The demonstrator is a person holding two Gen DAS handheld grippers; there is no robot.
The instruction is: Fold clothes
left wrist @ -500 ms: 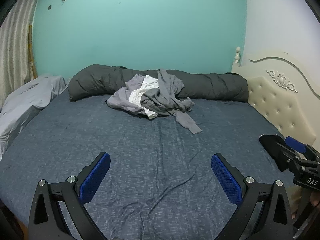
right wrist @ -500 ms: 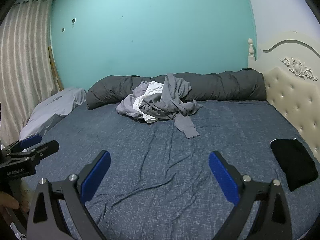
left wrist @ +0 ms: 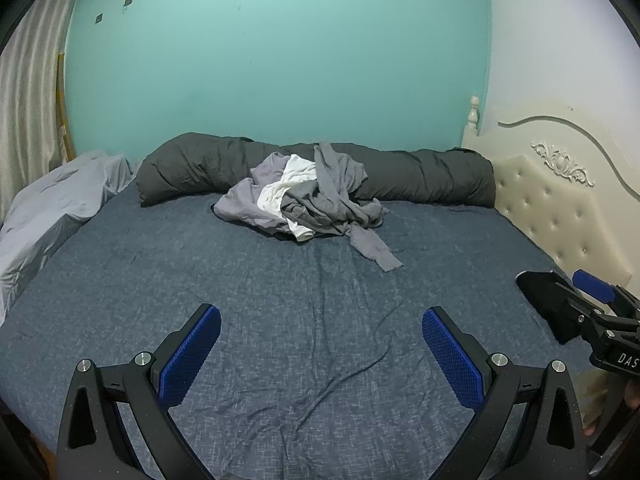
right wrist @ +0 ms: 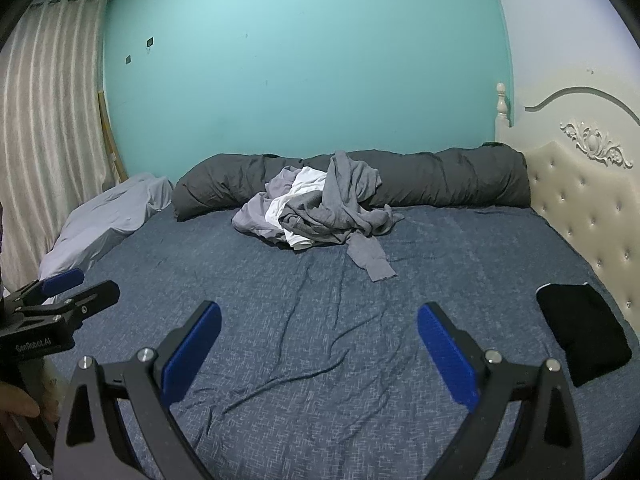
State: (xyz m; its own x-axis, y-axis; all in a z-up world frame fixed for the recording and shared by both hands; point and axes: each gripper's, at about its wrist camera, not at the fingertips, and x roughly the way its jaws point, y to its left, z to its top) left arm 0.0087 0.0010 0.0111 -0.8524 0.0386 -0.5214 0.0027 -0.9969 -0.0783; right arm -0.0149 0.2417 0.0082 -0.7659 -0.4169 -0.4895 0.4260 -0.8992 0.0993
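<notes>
Change: almost nothing has moved since half a second ago — both my grippers hang where they were, the pile lies as before.
Clothes: one tangled pile (left wrist: 308, 204) far across the bed (left wrist: 280, 320) against the dark rolled duvet (left wrist: 420, 176) — two grey garments and one white, as far as I can count.
Folded: one black piece (right wrist: 580, 336) near the headboard (right wrist: 580, 208), at my right.
Left gripper (left wrist: 320, 344): fingers wide apart, nothing between them, held low over the sheet.
Right gripper (right wrist: 318, 340): fingers likewise apart and bare, level beside my left.
Pillow (right wrist: 108, 220): one, pale grey, by the curtain (right wrist: 44, 140).
</notes>
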